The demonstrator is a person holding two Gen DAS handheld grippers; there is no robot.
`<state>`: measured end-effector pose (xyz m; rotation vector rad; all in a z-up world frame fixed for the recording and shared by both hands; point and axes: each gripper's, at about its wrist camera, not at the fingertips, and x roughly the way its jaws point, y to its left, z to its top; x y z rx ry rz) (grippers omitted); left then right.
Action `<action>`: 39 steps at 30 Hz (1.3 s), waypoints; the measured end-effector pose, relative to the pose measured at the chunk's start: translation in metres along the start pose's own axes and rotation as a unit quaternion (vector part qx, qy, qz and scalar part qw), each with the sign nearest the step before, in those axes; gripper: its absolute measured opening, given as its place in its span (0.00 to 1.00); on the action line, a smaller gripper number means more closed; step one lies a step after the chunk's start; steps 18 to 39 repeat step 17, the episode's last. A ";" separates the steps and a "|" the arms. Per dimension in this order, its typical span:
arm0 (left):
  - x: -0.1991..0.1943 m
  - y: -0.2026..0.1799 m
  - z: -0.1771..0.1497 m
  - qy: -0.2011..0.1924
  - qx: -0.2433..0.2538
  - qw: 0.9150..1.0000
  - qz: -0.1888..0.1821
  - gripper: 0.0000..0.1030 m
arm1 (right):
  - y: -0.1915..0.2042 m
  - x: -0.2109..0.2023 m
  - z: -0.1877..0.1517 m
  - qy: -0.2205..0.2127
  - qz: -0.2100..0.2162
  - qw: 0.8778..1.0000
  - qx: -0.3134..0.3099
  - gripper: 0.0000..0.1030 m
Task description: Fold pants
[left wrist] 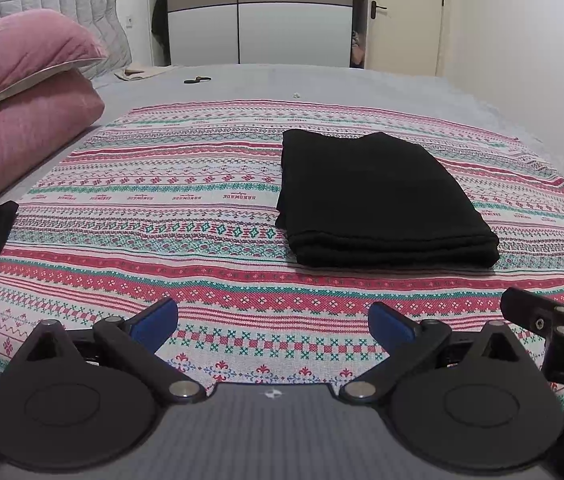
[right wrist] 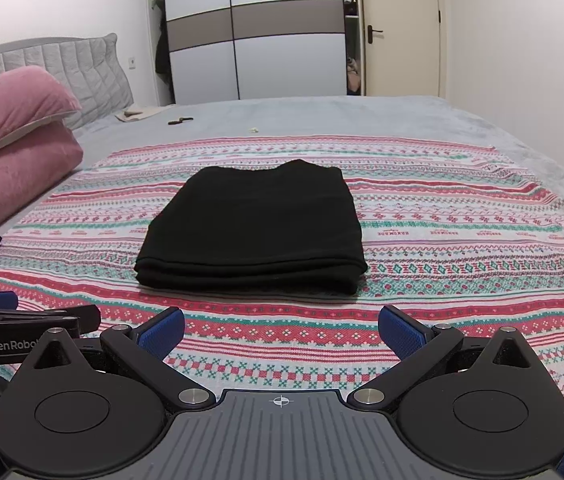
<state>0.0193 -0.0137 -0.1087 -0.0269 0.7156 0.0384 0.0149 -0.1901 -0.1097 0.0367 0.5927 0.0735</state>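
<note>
Here the pants (right wrist: 252, 226) lie as a compact black rectangle, soft matte layers stacked with edges aligned, on the woven patterned cloth (right wrist: 441, 240), which probably serves as the flat folding surface. Short of the pants, the left gripper (left wrist: 273, 322) and right gripper (right wrist: 281, 330) hover with jaws apart, holding nothing.
</note>
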 end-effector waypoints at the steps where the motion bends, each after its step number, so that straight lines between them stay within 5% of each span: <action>1: 0.000 0.000 0.000 0.000 0.001 1.000 -0.001 1.00 | 0.000 0.000 0.000 0.000 -0.002 1.000 -0.002 1.00; 39: -0.002 -0.005 -0.001 -0.008 0.007 1.000 0.000 1.00 | 0.002 -0.001 0.000 0.000 0.001 1.000 -0.003 1.00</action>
